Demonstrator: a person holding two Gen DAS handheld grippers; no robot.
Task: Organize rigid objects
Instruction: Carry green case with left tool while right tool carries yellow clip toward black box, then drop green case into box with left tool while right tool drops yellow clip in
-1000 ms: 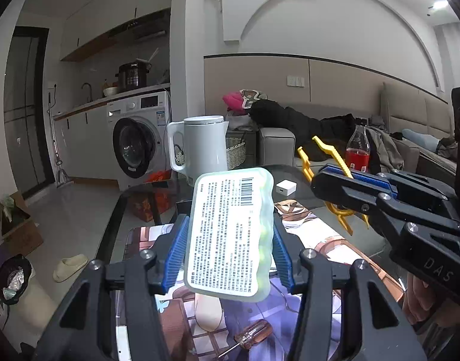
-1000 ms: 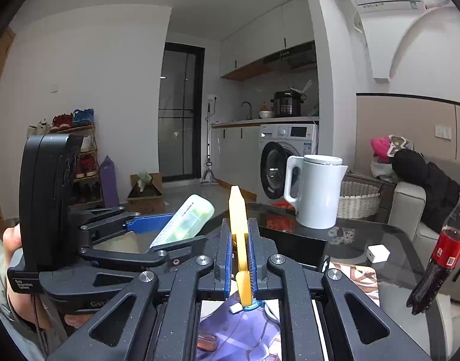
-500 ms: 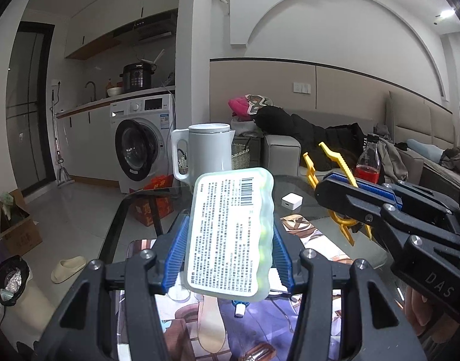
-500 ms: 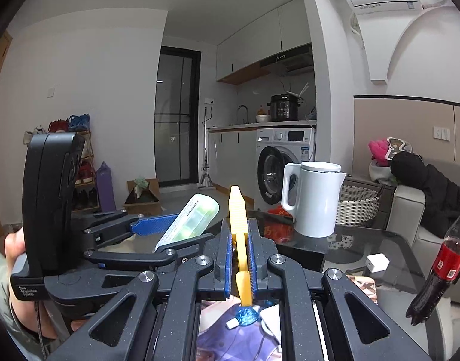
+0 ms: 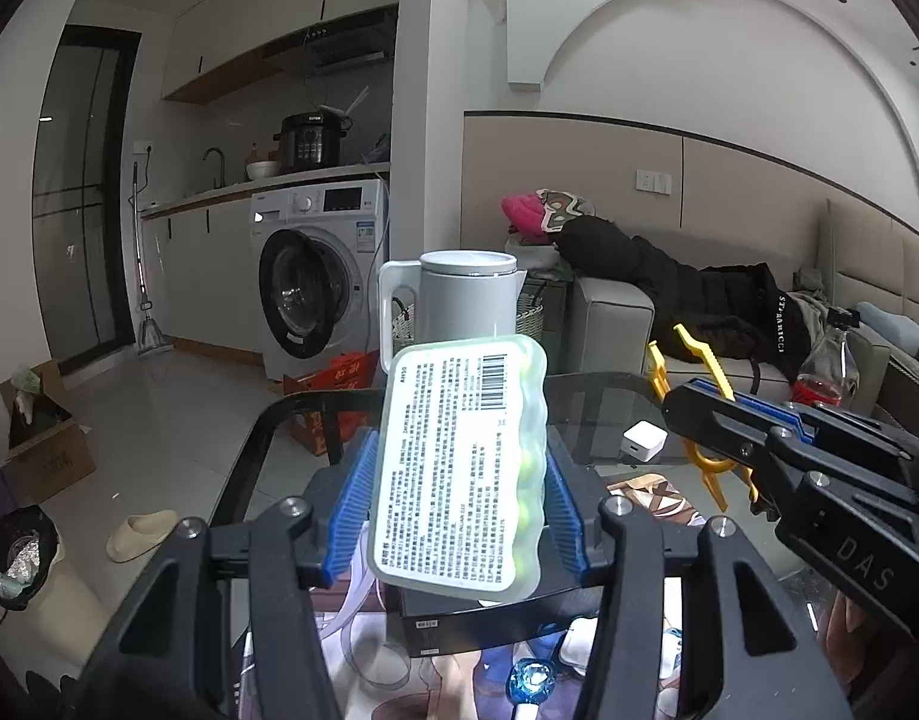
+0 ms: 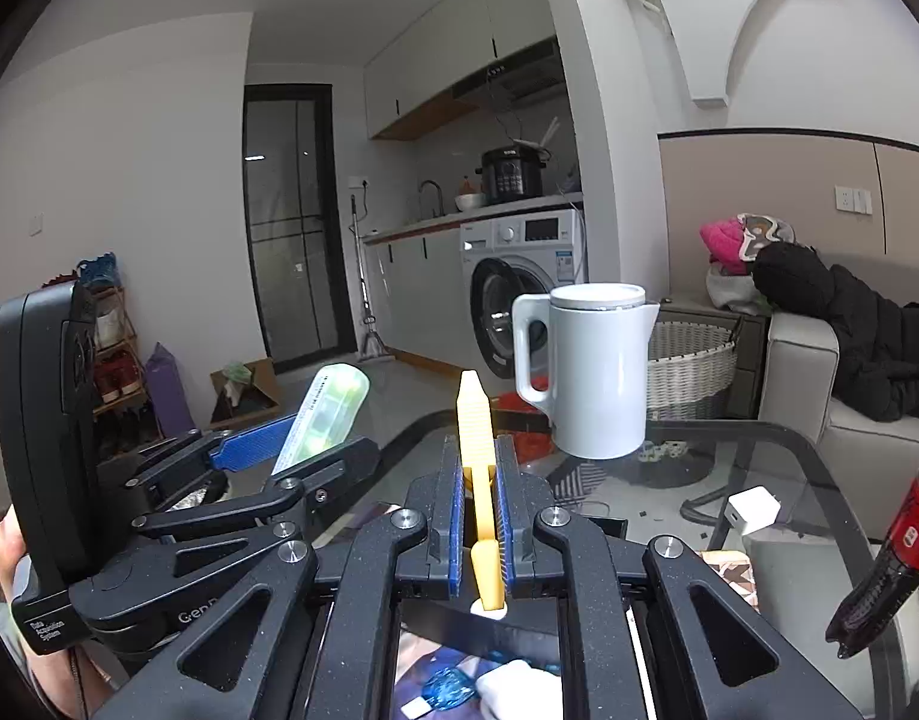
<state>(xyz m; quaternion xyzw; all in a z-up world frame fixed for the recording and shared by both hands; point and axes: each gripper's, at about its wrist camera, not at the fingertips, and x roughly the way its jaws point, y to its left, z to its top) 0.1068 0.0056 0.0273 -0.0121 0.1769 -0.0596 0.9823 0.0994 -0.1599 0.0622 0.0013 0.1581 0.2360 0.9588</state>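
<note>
Left gripper (image 5: 456,510) clamped on light, stiff, slick plastic case (image 5: 462,468) by its long edges; right gripper (image 6: 480,516) pinched narrow on thin yellow tongs (image 6: 478,468), likely springy, mid-shank.

The translucent pale-green case (image 5: 462,468) carries a white label with black print and a barcode, held between blue ribbed pads (image 5: 352,504) on black jaws. The clip (image 6: 480,480) is yellow, the kettle (image 6: 591,372) white. The bottle (image 6: 891,552) is dark with a red label; the glass surface (image 6: 759,450) is dark-tinted.
</note>
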